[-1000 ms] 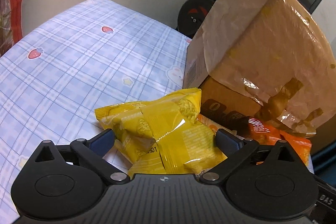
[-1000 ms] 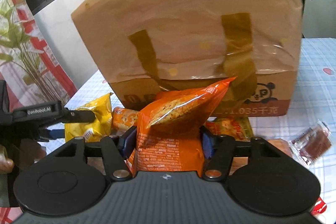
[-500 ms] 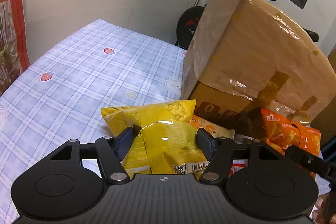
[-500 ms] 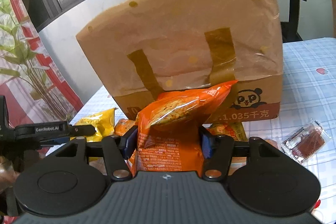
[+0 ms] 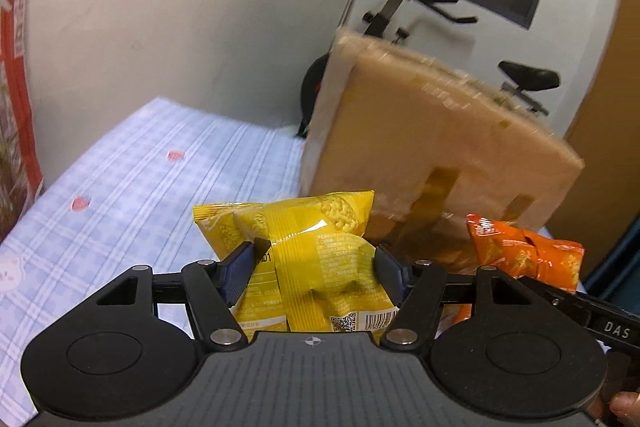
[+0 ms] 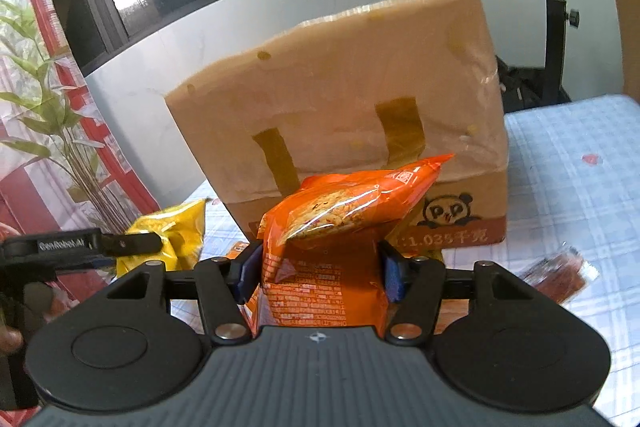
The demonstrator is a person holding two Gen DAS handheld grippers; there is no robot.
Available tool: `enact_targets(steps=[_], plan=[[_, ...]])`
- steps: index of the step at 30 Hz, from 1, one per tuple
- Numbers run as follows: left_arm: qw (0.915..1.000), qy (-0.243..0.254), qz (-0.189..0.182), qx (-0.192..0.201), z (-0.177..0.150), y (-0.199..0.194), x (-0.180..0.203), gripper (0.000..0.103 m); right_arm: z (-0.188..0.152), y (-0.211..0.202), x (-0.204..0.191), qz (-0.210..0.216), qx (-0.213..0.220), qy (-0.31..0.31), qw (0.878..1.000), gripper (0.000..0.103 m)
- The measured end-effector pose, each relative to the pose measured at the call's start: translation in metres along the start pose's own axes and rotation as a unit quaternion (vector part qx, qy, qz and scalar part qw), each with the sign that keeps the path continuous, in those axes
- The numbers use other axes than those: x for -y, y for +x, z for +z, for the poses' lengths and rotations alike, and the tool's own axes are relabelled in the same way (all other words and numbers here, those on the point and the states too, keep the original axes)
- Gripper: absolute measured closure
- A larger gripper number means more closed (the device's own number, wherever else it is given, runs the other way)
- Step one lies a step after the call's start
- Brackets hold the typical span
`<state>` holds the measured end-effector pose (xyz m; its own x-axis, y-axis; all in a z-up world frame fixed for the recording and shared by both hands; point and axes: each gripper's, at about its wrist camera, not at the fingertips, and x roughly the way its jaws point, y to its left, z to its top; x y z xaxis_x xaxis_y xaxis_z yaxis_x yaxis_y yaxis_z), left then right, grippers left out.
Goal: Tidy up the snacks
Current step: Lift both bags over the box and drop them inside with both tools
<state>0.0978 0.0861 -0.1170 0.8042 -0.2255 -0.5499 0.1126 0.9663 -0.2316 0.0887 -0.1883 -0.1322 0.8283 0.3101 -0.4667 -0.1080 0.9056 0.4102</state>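
My left gripper (image 5: 314,265) is shut on a yellow snack bag (image 5: 304,251), held up off the checked tablecloth (image 5: 132,187). An orange snack bag (image 6: 340,227) is pinched in my right gripper (image 6: 318,269), also lifted. Both bags hang in front of a tall cardboard box (image 6: 352,99) wrapped in clear film and patched with brown tape. From the left wrist view the orange bag (image 5: 524,251) and part of the right gripper show at the right; from the right wrist view the yellow bag (image 6: 172,235) and the left gripper (image 6: 120,245) show at the left.
A dark red snack packet (image 6: 560,269) lies on the cloth at the right, and more packets lie low under the held bags. An exercise bike (image 6: 556,7) stands behind the table. A plant (image 6: 44,99) and a red banner are at the left.
The left gripper closed on the yellow bag and lifted it off the cloth. Both grippers have risen and drawn back, so the box looks smaller and lower.
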Motion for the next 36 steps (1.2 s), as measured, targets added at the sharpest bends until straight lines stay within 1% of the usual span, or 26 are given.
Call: enact_targets(steps=[2,5,8,10,14,17,19,21,25,28,30,32,34,36], plan=[[0.9998,0.009,-0.012,0.013,0.006,-0.007,0.007,0.035,0.005,-0.008,0.000,0.004,0.010,-0.002,1.000,0.043],[0.9983,0.040,-0.031,0.029,0.020,-0.017,0.018,0.035,0.015,-0.019,-0.002,0.014,0.027,-0.007,1.000,0.043],[0.9954,0.058,-0.052,0.056,0.040,-0.030,0.028,0.035,0.031,-0.028,-0.005,0.021,0.042,-0.017,0.999,0.043],[0.9926,0.067,-0.066,0.077,0.055,-0.038,0.033,0.035,0.043,-0.036,-0.007,0.029,0.060,-0.021,0.998,0.043],[0.9885,0.082,-0.079,0.100,0.079,-0.044,0.045,0.035,0.068,-0.046,-0.010,0.039,0.092,-0.028,0.995,0.043],[0.9857,0.090,-0.086,0.114,0.097,-0.040,0.055,0.035,0.088,-0.050,-0.010,0.040,0.111,-0.034,0.992,0.043],[0.9841,0.096,-0.089,0.121,0.109,-0.033,0.065,0.035,0.103,-0.051,-0.011,0.033,0.122,-0.047,0.991,0.043],[0.9828,0.102,-0.094,0.122,0.120,-0.023,0.074,0.035,0.121,-0.049,-0.012,0.015,0.130,-0.068,0.989,0.043],[0.9816,0.116,-0.095,0.118,0.140,0.006,0.094,0.035,0.159,-0.036,-0.014,-0.022,0.148,-0.127,0.981,0.043],[0.9825,0.122,-0.095,0.105,0.149,0.031,0.102,0.035,0.182,-0.010,-0.012,-0.057,0.135,-0.174,0.974,0.043],[0.9828,0.130,-0.096,0.089,0.154,0.049,0.108,0.035,0.192,0.013,-0.010,-0.081,0.114,-0.208,0.968,0.043],[0.9836,0.137,-0.095,0.069,0.158,0.068,0.111,0.034,0.194,0.034,-0.007,-0.099,0.090,-0.236,0.963,0.043],[0.9847,0.138,-0.090,0.055,0.158,0.082,0.108,0.034,0.192,0.057,-0.006,-0.112,0.053,-0.271,0.955,0.043],[0.9850,0.144,-0.086,0.042,0.157,0.096,0.108,0.035,0.186,0.076,-0.008,-0.124,0.027,-0.309,0.943,0.043]])
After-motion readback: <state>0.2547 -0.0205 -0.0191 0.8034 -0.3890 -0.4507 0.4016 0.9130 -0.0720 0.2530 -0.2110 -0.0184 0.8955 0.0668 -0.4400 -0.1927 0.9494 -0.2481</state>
